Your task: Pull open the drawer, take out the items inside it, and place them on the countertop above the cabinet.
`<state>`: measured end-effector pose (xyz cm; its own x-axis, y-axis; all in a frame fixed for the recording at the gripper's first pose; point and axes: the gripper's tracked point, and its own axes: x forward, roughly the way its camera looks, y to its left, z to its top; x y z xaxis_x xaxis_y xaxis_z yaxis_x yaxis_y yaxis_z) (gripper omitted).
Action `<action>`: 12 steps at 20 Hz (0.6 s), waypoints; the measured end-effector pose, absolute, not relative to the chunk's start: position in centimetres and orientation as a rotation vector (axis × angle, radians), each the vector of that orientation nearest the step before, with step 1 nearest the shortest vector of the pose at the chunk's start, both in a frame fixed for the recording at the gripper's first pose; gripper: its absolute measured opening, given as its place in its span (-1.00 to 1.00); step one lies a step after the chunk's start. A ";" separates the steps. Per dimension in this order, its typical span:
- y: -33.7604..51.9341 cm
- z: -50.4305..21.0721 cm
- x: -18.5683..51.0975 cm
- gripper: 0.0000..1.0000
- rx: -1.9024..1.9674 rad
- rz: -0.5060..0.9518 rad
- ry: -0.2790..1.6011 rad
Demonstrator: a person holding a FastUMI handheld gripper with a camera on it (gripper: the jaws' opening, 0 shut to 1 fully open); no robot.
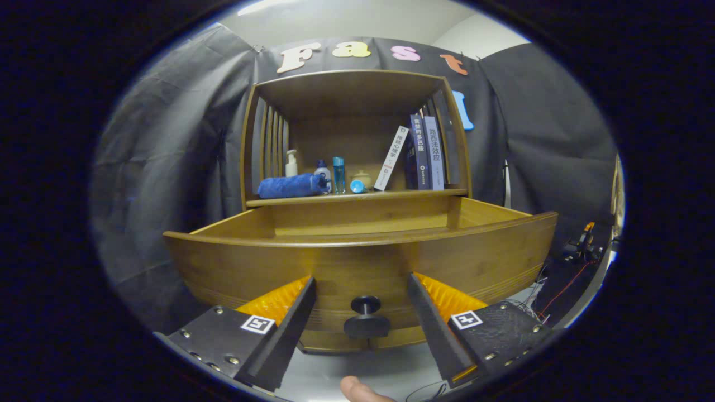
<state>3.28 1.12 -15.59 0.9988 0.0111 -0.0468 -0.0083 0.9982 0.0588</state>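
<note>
The drawer (357, 262), pulled out just ahead of the gripper (362, 315), is honey-brown wood with faint grain and fine parallel grooves low on its front. Its knob (366, 318) sits black between the spread fingers, touching neither. Each finger mount carries a small black-and-white square marker (257, 324).

Beyond the drawer, the cabinet (357, 89) is the same brown wood, darker inside. On its countertop (357, 196) lies a royal-blue rolled cloth (290, 186), then a white pump bottle (291, 163), a clear blue bottle (338, 174), a beige pot (363, 177), a leaning white book (391, 158) and two upright navy books (427, 152).
</note>
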 end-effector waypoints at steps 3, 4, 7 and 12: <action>1.9 -15.6 4.0 0.98 0.100 0.042 0.060; 1.8 -15.3 4.4 0.98 0.108 0.046 0.050; 1.7 -15.2 5.9 0.98 0.089 0.044 0.038; 1.7 -14.8 7.7 0.98 0.100 0.048 0.034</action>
<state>7.68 1.75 -14.78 0.9983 0.0499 -0.0312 -0.0465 0.9938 0.1009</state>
